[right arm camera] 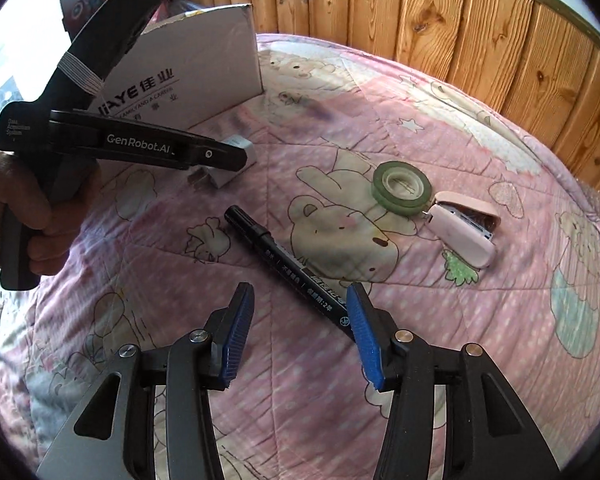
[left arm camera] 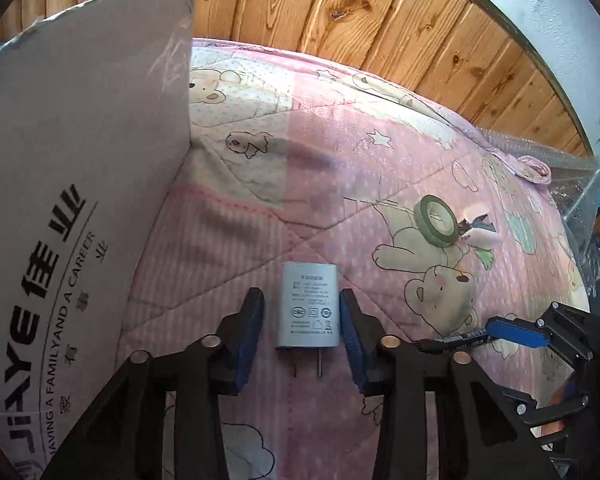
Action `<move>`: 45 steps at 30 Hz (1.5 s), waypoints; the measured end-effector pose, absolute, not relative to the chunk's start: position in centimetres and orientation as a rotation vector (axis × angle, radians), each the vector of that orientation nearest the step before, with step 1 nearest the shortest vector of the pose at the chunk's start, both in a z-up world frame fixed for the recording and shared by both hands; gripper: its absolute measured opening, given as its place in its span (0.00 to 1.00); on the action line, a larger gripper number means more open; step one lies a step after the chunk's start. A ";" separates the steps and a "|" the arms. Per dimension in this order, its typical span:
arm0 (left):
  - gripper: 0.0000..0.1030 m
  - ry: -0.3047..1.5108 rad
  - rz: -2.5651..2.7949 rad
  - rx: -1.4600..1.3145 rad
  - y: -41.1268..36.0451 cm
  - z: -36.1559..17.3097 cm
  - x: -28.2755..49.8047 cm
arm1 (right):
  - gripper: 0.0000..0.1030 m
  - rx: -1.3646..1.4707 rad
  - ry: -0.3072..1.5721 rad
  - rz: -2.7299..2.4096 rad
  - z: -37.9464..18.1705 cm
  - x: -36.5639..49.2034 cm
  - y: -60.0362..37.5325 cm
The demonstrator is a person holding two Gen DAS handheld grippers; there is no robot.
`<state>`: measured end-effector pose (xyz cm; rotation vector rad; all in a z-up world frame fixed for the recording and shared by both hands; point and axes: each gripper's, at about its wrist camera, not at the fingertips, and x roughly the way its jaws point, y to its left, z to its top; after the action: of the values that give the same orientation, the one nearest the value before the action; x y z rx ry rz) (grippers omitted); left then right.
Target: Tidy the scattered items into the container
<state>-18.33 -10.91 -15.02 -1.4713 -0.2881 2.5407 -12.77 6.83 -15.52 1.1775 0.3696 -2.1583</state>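
Note:
A grey-white charger plug (left arm camera: 306,306) lies flat on the pink bear quilt (left arm camera: 320,160), prongs toward me. My left gripper (left arm camera: 300,294) is open, with a blue pad on each side of the plug. From the right wrist view the left gripper (right arm camera: 236,158) hovers over the charger (right arm camera: 224,178), held by a hand (right arm camera: 28,208). My right gripper (right arm camera: 300,300) is open and low over the quilt (right arm camera: 440,360). The tail of a black marker (right arm camera: 288,264) reaches its right pad. The cardboard box (left arm camera: 80,160) stands at the left.
A green tape roll (right arm camera: 402,188) and a pink stapler (right arm camera: 464,232) lie together right of the marker. A wood-panelled wall (left arm camera: 340,8) runs behind the bed. Bubble wrap (left arm camera: 560,168) sits at the far right edge. The box (right arm camera: 204,68) stands at the back left.

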 end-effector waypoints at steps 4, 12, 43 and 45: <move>0.68 -0.358 2.584 -1.429 -12.1 -15.0 -17.7 | 0.22 1.166 0.302 -2.134 -15.6 -12.1 6.8; 0.69 -0.111 2.514 -1.377 -8.4 -15.4 -17.6 | 0.10 1.245 0.093 -2.150 -16.6 -11.7 8.4; 0.30 0.020 2.475 -1.467 -7.6 -15.5 -17.0 | 0.13 1.403 -0.245 -2.191 -15.9 -11.3 11.3; 0.30 0.012 2.483 -1.457 -7.7 -15.3 -16.0 | 0.13 1.409 -0.311 -2.214 -15.8 -10.6 11.5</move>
<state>-16.04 -7.65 -15.26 -1.4568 0.0116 2.4833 -10.61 11.47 -15.79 1.4086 -0.3106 -2.2137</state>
